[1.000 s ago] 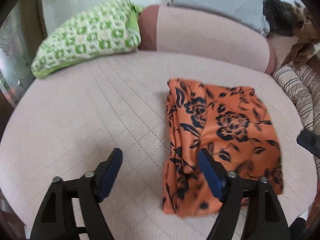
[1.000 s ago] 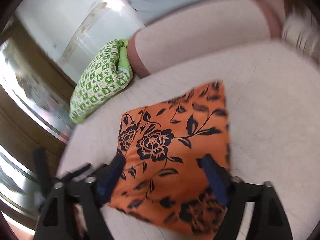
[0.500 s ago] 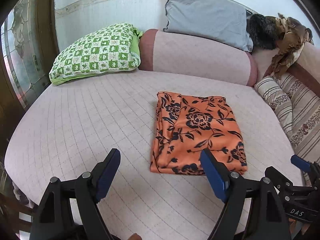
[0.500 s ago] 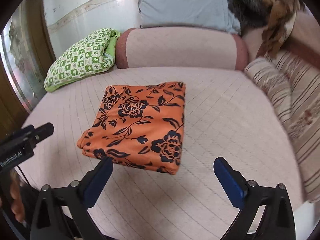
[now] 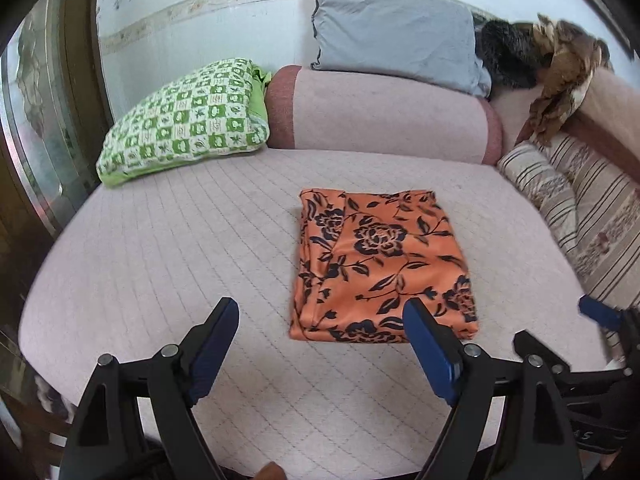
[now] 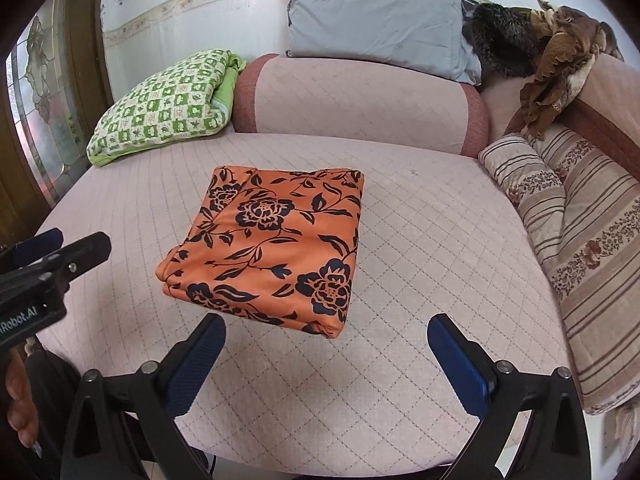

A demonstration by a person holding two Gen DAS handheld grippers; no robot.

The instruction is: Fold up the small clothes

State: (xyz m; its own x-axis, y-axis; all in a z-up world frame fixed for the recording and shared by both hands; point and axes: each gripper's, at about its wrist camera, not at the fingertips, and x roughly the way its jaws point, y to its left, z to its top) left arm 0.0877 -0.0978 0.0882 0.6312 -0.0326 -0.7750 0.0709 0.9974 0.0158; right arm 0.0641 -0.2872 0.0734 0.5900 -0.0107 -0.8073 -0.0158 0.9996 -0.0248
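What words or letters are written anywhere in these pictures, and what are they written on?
"Robot.AI" in white, start cut off by the picture's edge: on the black body of the left gripper, right wrist view.
"AS", faint, probably the tail of a longer word: on the black body of the right gripper, left wrist view.
The orange flowered cloth and the cushions carry no writing.

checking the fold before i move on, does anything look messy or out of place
Nothing stands out. The orange floral folded garment lies as a compact rectangle on the pink quilted sofa seat, edges roughly stacked, with both claws open and clear of it.
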